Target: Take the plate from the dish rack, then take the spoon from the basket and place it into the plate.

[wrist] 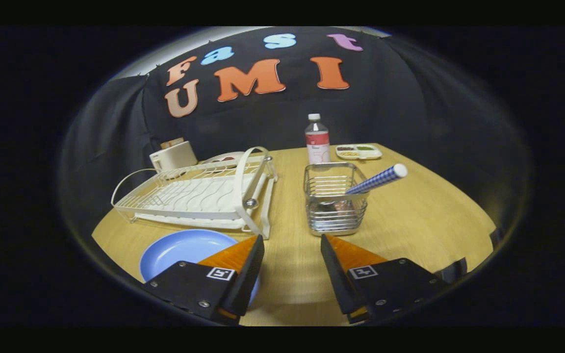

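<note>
The fingers (292, 240) are wide open and hold nothing; the spoon (376, 180) stands in the basket (334, 206) just ahead, the plate (182, 249) near left

One round blue plate (180, 250) lies flat on the table beside the left finger, partly under it. One white wire dish rack (199, 193) stands beyond that. One square chrome wire basket (334, 203) stands just ahead of the fingers, holding one spoon with a blue checked handle (378, 179). Farther beyond are one clear plastic bottle (317, 140), one white divided tray (358, 151) and one white toaster (173, 156).
</note>
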The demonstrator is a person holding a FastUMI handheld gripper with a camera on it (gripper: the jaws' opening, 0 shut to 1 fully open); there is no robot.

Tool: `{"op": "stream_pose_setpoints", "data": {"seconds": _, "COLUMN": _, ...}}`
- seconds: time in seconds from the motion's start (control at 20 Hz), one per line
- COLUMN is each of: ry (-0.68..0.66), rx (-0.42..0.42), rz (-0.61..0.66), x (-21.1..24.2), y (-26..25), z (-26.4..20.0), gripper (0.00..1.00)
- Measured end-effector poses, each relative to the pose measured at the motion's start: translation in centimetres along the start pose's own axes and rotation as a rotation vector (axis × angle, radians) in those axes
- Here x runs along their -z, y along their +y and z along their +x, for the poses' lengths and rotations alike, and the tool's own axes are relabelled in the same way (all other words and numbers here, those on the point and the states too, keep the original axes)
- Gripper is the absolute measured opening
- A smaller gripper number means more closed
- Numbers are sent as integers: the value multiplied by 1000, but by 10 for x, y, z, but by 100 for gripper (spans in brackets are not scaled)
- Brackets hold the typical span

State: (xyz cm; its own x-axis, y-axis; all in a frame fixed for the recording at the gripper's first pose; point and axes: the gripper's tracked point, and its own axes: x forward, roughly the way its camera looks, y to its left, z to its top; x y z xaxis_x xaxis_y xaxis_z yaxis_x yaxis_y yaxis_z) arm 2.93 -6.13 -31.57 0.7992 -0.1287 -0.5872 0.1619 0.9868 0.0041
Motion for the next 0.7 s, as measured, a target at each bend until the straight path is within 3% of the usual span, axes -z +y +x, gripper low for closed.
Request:
{"op": "stream_pose_setpoints", "data": {"seconds": 0.1, "ry": -56, "rx": 40, "rz": -25, "x": -12, "y": -12, "z": -4, "gripper": 79}}
{"op": "stream_pose_setpoints", "data": {"seconds": 0.25, "ry": -140, "rx": 97, "rz": -43, "x": -29, "y": -28, "z": -8, "gripper": 85}}
{"op": "stream_pose_setpoints", "data": {"seconds": 0.5, "ry": -235, "rx": 218, "rz": -69, "x": -51, "y": -60, "z": -2, "gripper": 84}}
{"op": "stream_pose_setpoints", "data": {"seconds": 0.6, "ry": -260, "rx": 214, "rz": -52, "x": -58, "y": -59, "z": -1, "gripper": 84}}
{"op": "stream_pose_setpoints", "data": {"seconds": 0.7, "ry": -278, "rx": 198, "rz": -26, "x": -60, "y": -55, "z": 3, "gripper": 75}}
